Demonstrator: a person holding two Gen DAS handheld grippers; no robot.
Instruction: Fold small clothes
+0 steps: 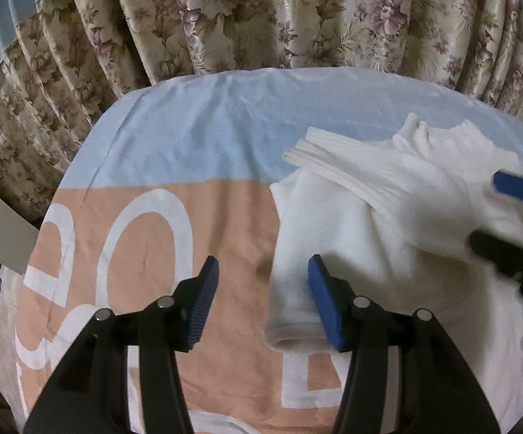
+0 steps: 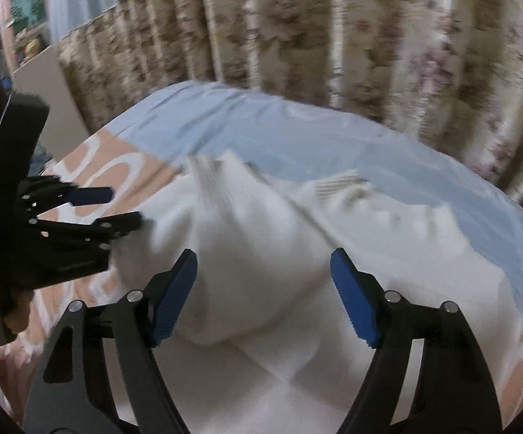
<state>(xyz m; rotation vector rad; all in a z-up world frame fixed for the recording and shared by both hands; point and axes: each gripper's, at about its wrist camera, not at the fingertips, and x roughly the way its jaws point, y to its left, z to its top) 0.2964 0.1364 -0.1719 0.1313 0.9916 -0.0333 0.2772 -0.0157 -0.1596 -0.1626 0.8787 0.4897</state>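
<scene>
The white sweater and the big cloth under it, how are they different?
The white sweater is plain white, while the bed cover is light blue and peach with big white letters. The sweater is bunched and partly folded, a ribbed cuff lying across it; the bed cover lies spread out nearly flat. The sweater is much smaller and rests on top of the bed cover. Both are soft fabric.

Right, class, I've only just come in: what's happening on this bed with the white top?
A person with a gripper in each hand is folding a small white top on a blue and peach sheet. The left gripper is open at the top's sleeve cuff. The right gripper is also open, above the bunched middle of the garment. Neither holds cloth. The ribbed hem lies folded across the top.
</scene>
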